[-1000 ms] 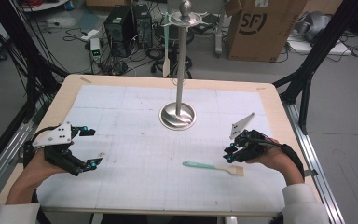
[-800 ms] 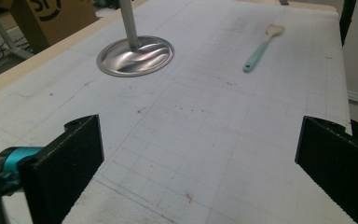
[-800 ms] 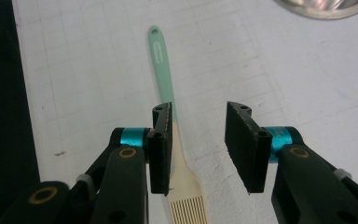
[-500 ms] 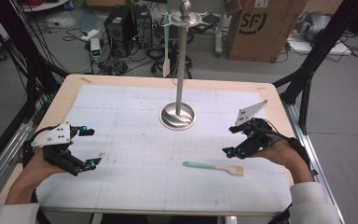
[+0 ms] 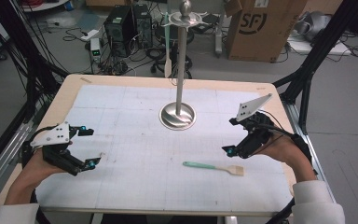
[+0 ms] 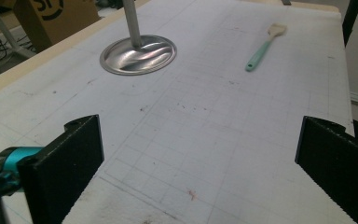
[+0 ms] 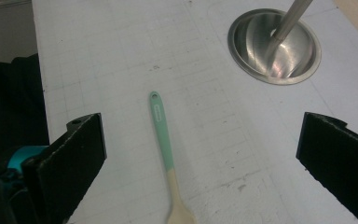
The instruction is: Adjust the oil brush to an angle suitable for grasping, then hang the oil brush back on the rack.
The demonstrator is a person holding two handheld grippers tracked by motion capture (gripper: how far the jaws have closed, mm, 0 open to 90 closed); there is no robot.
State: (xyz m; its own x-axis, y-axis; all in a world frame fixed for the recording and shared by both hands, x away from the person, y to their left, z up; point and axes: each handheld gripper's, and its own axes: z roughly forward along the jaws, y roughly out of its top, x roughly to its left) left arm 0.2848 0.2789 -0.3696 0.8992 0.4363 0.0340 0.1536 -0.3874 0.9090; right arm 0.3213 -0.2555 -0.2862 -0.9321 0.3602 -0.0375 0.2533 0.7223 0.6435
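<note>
Currently logged: spatula (image 5: pixel 213 167) lay flat on my bench (image 5: pixel 135 186), beneath right gripper (image 5: pixel 233 135), jaws just opened, empty; left gripper (image 5: pixel 89 147) jaws apart. Risk judged: thin handle slipping on regrasp.

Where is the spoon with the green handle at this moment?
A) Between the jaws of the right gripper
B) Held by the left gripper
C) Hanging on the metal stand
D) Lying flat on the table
D: the spoon lies flat on the table, below the open right gripper, touching no jaw.
</note>
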